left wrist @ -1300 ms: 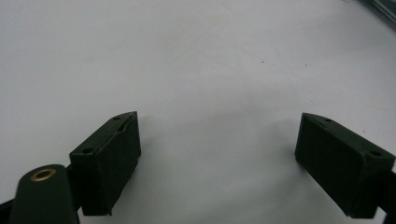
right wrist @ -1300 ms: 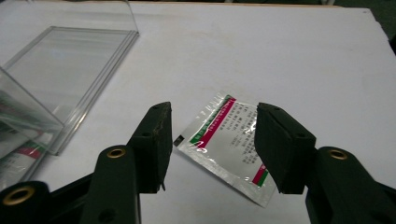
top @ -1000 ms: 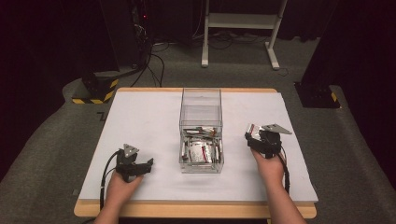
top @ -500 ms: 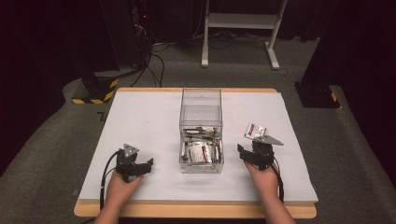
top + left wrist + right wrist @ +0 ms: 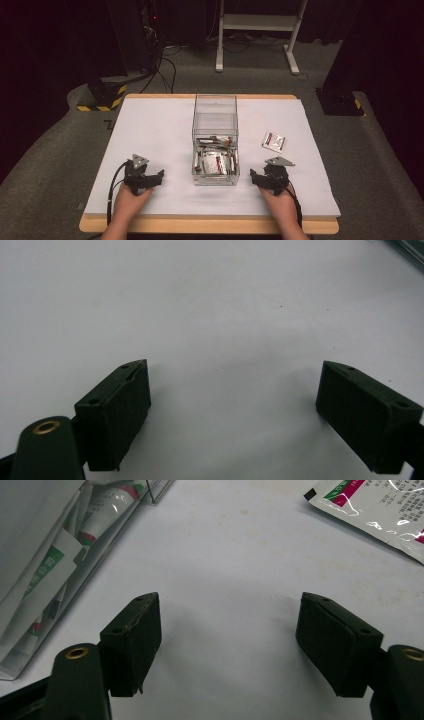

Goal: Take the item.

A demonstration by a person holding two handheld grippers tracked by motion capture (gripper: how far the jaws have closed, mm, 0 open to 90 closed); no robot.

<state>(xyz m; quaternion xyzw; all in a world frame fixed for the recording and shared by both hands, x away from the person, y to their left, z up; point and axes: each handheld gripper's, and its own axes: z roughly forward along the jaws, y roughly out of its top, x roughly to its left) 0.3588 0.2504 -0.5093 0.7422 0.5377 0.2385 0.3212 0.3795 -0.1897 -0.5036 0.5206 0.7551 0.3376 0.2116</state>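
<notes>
A clear plastic box [image 5: 215, 125] stands mid-table with several white, red and green sachets [image 5: 215, 161] heaped in its near end. One more sachet [image 5: 273, 142] lies flat on the table to the box's right. My right gripper [image 5: 256, 178] rests open on the table near the front edge, below that sachet and right of the box. In the right gripper view its jaws [image 5: 230, 605] are wide apart over bare table, with the box wall [image 5: 50, 555] at left and the sachet [image 5: 370, 510] at upper right. My left gripper [image 5: 156, 176] rests open left of the box, nothing between its jaws [image 5: 233, 375].
The white table top [image 5: 150, 125] has a wooden rim along its front. On the dark floor behind the table are a white stand [image 5: 257, 30], black cables [image 5: 165, 70] and a yellow-black striped block [image 5: 102, 97].
My right gripper has drawn back toward the front edge, leaving the sachet lying on the table right of the box. The left gripper has not moved.
</notes>
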